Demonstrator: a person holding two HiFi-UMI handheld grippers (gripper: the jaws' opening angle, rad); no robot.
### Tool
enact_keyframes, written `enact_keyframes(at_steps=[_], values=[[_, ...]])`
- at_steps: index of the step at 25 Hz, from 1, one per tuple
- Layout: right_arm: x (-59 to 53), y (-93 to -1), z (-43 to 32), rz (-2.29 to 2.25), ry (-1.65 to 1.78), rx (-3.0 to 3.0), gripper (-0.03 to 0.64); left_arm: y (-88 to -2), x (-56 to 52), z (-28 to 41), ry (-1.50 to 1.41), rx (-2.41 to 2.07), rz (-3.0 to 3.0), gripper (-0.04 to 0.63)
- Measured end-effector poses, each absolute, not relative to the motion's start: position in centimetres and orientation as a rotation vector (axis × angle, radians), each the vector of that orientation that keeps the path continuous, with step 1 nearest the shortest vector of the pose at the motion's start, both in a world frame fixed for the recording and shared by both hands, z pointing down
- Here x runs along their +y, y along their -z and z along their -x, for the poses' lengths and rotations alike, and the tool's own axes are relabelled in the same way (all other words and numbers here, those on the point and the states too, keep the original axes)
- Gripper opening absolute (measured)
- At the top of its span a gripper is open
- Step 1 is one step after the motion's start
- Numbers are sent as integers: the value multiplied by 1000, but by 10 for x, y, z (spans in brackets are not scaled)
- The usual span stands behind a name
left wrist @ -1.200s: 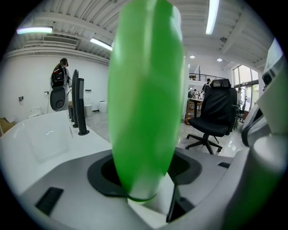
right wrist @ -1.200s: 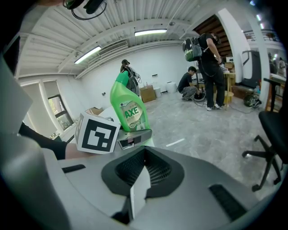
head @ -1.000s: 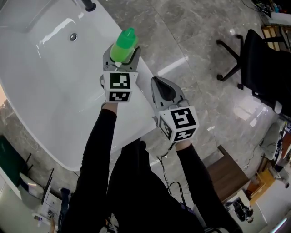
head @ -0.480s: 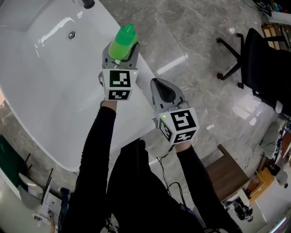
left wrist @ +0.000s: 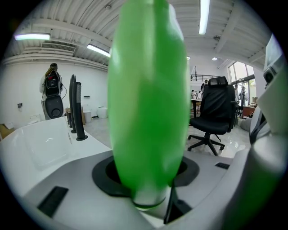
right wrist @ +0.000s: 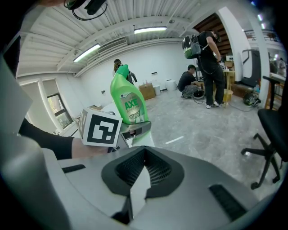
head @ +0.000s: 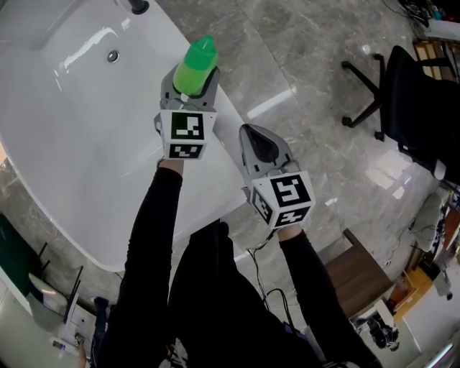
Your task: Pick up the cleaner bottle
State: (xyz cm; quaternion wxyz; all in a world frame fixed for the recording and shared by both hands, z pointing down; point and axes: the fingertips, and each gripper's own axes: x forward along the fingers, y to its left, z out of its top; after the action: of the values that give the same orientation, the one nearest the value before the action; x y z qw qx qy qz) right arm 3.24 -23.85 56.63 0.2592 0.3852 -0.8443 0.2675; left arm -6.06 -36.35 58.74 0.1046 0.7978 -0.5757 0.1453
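The green cleaner bottle [head: 195, 63] stands at the right edge of the white sink [head: 79, 136]. My left gripper [head: 190, 85] has the bottle between its jaws, which are closing and sit against its sides. In the left gripper view the bottle [left wrist: 148, 99] fills the middle, its lower part down in the gripper's throat. My right gripper [head: 260, 146] hangs shut and empty beside the sink edge, to the right of the left one. From the right gripper view [right wrist: 141, 173] the bottle [right wrist: 128, 96] shows upright above the left gripper's marker cube [right wrist: 101, 129].
A black tap [head: 140, 7] and a drain [head: 113, 55] lie at the far end of the sink. A black office chair [head: 410, 93] stands on the marble floor to the right. People [right wrist: 202, 54] work in the background of the room.
The left gripper's jaws have drawn in around the bottle. Both hands have stayed about where they were.
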Motion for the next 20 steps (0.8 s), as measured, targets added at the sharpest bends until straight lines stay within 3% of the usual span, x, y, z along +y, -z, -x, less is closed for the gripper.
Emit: enact_keyframes(at_steps=[20], values=[[-240, -542, -21, -1040, -672, -2314, 2, -550, -342, 82, -369, -1738, -2362, 204]])
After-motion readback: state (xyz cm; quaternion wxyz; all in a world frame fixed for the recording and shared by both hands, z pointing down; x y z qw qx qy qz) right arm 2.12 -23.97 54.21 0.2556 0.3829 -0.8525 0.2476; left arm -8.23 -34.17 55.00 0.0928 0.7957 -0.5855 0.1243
